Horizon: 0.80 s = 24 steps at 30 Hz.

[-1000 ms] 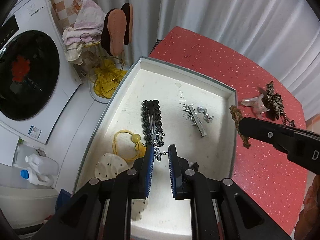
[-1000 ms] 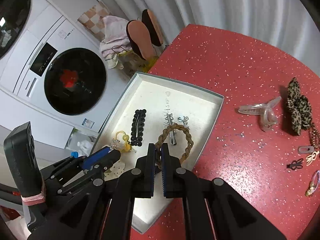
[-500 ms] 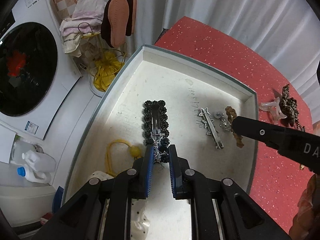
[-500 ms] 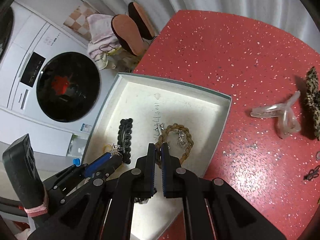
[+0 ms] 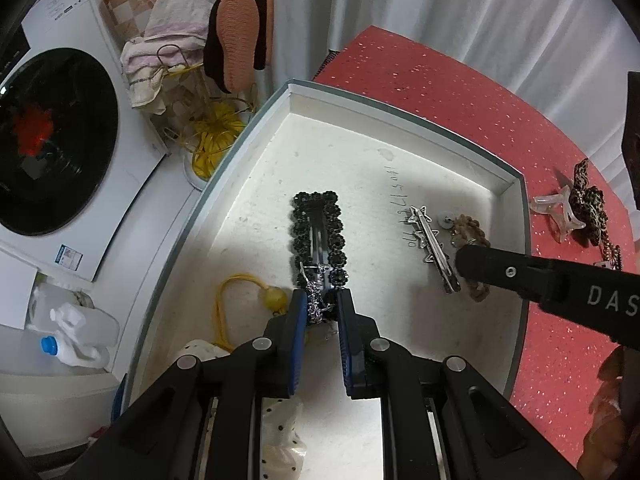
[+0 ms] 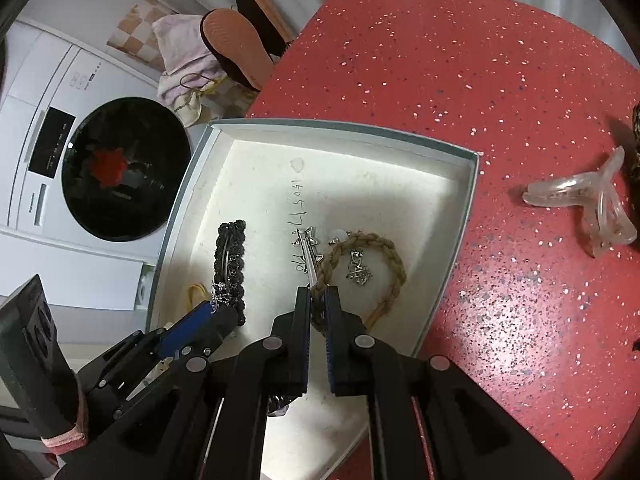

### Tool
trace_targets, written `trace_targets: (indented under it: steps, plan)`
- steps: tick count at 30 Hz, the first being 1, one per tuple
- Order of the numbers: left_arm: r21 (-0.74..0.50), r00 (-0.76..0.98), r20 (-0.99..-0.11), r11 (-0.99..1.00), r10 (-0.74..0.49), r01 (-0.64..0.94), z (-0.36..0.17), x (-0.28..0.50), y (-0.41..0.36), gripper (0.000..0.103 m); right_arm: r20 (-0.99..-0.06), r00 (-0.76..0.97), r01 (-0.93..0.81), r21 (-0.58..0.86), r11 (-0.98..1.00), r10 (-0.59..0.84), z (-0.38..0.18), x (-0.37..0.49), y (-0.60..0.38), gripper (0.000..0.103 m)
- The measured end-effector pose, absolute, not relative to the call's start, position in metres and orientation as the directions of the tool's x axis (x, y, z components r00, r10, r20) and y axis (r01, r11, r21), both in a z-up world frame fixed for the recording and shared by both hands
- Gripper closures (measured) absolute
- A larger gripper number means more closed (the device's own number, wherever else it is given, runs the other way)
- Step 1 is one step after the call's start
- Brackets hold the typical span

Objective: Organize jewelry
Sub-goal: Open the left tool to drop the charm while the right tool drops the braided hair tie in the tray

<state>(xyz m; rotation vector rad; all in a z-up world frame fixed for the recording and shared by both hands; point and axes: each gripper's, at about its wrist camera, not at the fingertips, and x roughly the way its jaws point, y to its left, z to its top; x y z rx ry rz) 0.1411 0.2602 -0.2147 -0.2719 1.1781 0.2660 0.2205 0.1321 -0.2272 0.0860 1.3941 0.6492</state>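
A white tray [image 5: 408, 118] [image 6: 344, 130] sits on the red table. My left gripper [image 5: 322, 306] is shut on a small silver charm piece [image 5: 316, 300], low over the black beaded hair clip [image 5: 318, 232]. My right gripper [image 6: 318, 300] is shut on a brown braided hair tie [image 6: 394, 268], which hangs down onto the tray floor beside a silver star clip [image 6: 308, 252] and a small silver pendant [image 6: 358, 270]. A yellow cord with a bead [image 5: 274, 296] and a dotted cloth item [image 5: 280, 440] lie in the tray near my left gripper.
On the red table [image 6: 500, 80] to the right lie a clear claw clip [image 6: 592, 204] and a leopard-print hair piece [image 5: 588, 200]. A washing machine [image 6: 116, 168], slippers [image 5: 236, 36], towels and a white bottle [image 5: 76, 332] are left of the tray.
Both grippers have moved lower and further over the tray. The braided hair tie has gone from above the tray's right rim to the tray floor by the star clip.
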Motion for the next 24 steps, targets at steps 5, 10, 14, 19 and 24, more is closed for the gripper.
trace_targets:
  steps: [5, 10, 14, 19, 24]
  plan:
    - [-0.062, 0.342, -0.937, 0.933, 0.067, -0.353, -0.212, 0.14, 0.262, 0.086, -0.879, 0.033, -0.366, 0.432, 0.824, 0.476, -0.221, 0.22, 0.126, 0.089]
    - [-0.054, 0.342, -0.937, 0.934, 0.075, -0.353, -0.207, 0.139, 0.26, 0.086, -0.878, 0.048, -0.367, 0.428, 0.826, 0.476, -0.213, 0.218, 0.124, 0.059]
    - [-0.049, 0.337, -0.938, 0.935, 0.078, -0.352, -0.205, 0.138, 0.258, 0.086, -0.875, 0.057, -0.365, 0.429, 0.826, 0.48, -0.206, 0.216, 0.121, 0.059]
    - [-0.036, 0.338, -0.937, 0.941, 0.085, -0.337, -0.199, 0.137, 0.252, 0.036, -0.88, 0.087, -0.366, 0.408, 0.836, 0.468, -0.196, 0.211, 0.112, 0.059]
    - [-0.021, 0.377, -0.918, 0.937, 0.119, -0.348, -0.185, 0.129, 0.246, 0.0, -0.881, 0.11, -0.354, 0.397, 0.847, 0.46, -0.189, 0.204, 0.101, 0.059]
